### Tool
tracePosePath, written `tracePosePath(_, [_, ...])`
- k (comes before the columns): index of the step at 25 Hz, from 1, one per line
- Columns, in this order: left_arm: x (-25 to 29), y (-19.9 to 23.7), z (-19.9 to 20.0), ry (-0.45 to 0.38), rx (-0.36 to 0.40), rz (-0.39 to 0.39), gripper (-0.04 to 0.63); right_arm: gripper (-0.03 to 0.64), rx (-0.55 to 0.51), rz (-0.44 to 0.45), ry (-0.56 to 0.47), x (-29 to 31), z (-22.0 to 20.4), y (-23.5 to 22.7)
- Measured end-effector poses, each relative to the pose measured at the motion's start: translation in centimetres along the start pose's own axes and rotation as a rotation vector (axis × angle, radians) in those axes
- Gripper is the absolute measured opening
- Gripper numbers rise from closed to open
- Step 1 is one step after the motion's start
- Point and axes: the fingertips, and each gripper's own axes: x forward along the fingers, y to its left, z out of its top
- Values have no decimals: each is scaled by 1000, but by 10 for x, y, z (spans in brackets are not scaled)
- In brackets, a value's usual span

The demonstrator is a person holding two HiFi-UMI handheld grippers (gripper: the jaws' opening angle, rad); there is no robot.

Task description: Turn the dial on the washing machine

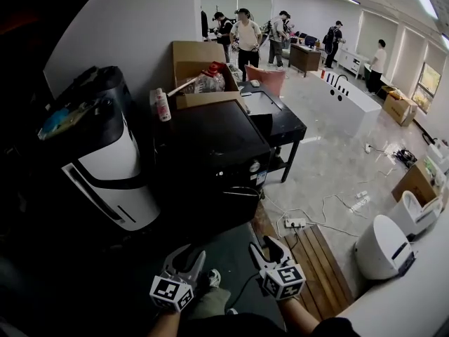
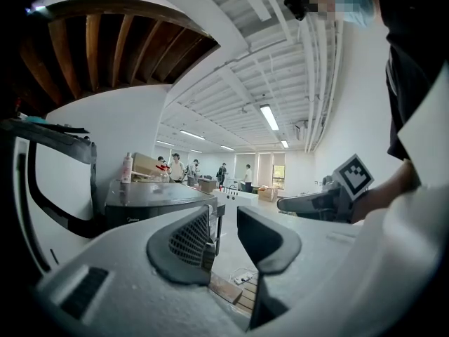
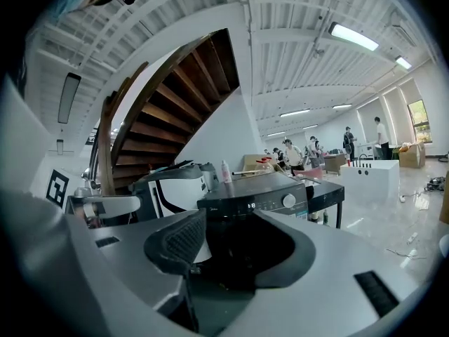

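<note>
The black washing machine (image 1: 210,149) stands ahead of me, its silver dial (image 1: 254,166) at the right end of the front panel. In the right gripper view the dial (image 3: 288,201) shows just above and right of the jaws. Both grippers hang low near my body, well short of the machine. My left gripper (image 1: 186,257) is open with nothing between its fingers, also in its own view (image 2: 224,237). My right gripper (image 1: 267,248) is open and empty too (image 3: 231,248). The left gripper view catches the right gripper's marker cube (image 2: 354,176) at the right.
A white and black appliance (image 1: 105,167) stands left of the machine. Behind it are a cardboard box (image 1: 200,62) and a pink bottle (image 1: 163,106); a black table (image 1: 284,121) stands to its right. A power strip (image 1: 295,223) and cables lie on the floor. Several people stand far back.
</note>
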Motion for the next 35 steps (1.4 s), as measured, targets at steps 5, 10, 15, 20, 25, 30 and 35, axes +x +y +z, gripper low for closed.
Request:
tracePosePath(5, [34,25,3,3,-2,-11,120,193,-2,-12,10,38,9,-16])
tracePosePath(10, [81,61,7,6,-13,-37,120,195,-20,-19,42,83,11,-35])
tracePosePath(15, [129,96,15,5,-15,-58,120,195,-16,-57,42,126,27,-59])
tracePosePath(20, [174,148,22,28,-22,-47,119,195,-6,-126,50,160,38,-85])
tracePosePath(25, [210,168,29,30,-11,-108,120,195,-13,-184,73,185,38,-105])
tracePosePath(30, [237,177,29,43,-19,-136,120,203,-17,-204,92,207,40,-121])
tracePosePath(35, [252,186,22,65,-25,-104,120,213,-28,-176,113,232,40,-138])
